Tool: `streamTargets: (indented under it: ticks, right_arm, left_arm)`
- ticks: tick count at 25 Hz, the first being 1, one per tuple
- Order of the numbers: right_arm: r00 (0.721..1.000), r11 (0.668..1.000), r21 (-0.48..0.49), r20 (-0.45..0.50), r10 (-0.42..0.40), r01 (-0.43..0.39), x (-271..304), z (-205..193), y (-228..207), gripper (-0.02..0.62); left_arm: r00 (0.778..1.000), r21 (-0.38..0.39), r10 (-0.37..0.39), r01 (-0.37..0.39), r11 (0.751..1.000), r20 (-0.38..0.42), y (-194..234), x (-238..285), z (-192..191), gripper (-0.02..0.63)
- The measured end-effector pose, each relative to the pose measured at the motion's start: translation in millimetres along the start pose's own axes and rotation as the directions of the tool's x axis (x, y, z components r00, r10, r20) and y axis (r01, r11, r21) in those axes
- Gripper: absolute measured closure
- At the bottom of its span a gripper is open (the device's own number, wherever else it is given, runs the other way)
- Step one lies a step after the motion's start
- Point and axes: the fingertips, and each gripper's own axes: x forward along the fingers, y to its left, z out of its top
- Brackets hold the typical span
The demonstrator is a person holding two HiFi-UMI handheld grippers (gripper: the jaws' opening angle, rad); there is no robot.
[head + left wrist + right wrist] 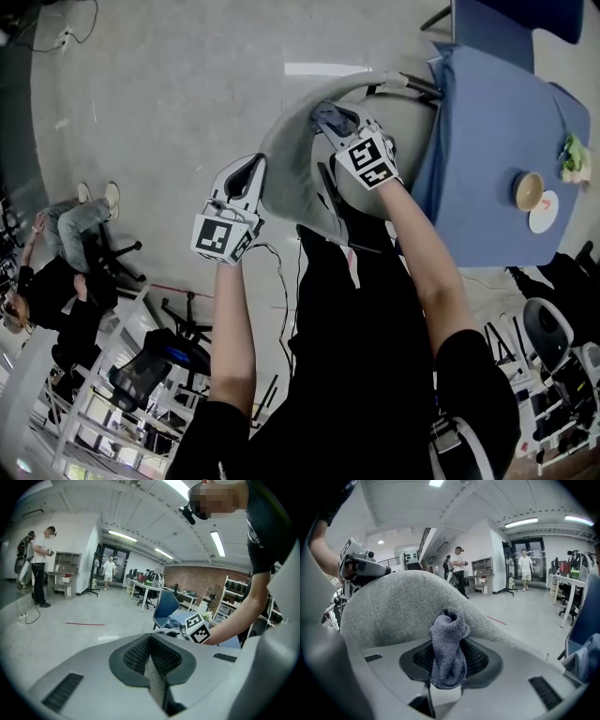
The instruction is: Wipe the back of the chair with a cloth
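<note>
The right tool grasps a cloth pressed to the chair back. The left tool is clenched, empty, just beside it.

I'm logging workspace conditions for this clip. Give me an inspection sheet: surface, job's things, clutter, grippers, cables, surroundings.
Surface: grey fabric chair back, no stains visible.
Job's things: blue-grey towelling cloth, bunched against the chair back's top edge.
Clutter: blue-covered table bearing a tan bowl, a white plate and flowers.
Grippers: right gripper shut on the cloth; left gripper shut, empty, beside the chair back's edge.
Cables: thin dark cable on the grey floor.
Surroundings: black office chairs, white shelving, people standing far off.
</note>
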Motion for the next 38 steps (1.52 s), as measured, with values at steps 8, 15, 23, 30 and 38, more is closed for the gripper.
streamTargets:
  ticks: [8, 15, 23, 30, 38]
  right_arm:
    - [0.994, 0.993, -0.062, -0.043, 0.099, -0.102, 10.7, -14.5, 32.2, 0.446]
    - [0.98, 0.974, -0.119, -0.077, 0.186, -0.194, 13.2, -24.2, 62.2, 0.446]
    - [0.946, 0.931, -0.183, -0.129, 0.297, -0.317, 9.7, -38.1, 100.1, 0.446]
    - [0.886, 0.854, -0.248, -0.211, 0.414, -0.458, 0.8, -61.0, 138.5, 0.446]
    - [0.82, 0.78, -0.274, -0.296, 0.489, -0.563, -14.0, -95.8, 170.8, 0.446]
  left_arm:
    - [1.0, -0.024, 0.013, -0.013, 1.0, 0.007, 1.3, 6.8, -3.0, 0.583]
    - [1.0, -0.021, 0.005, -0.005, 1.0, 0.0, 0.8, 11.5, -5.9, 0.583]
    - [1.0, -0.041, 0.003, -0.003, 0.999, 0.011, 1.9, 10.8, -5.9, 0.583]
    - [1.0, -0.028, 0.0, 0.0, 1.0, 0.012, 0.1, 10.1, -3.7, 0.583]
    - [1.0, -0.031, 0.006, -0.006, 1.0, 0.015, 0.0, 12.3, -6.5, 0.583]
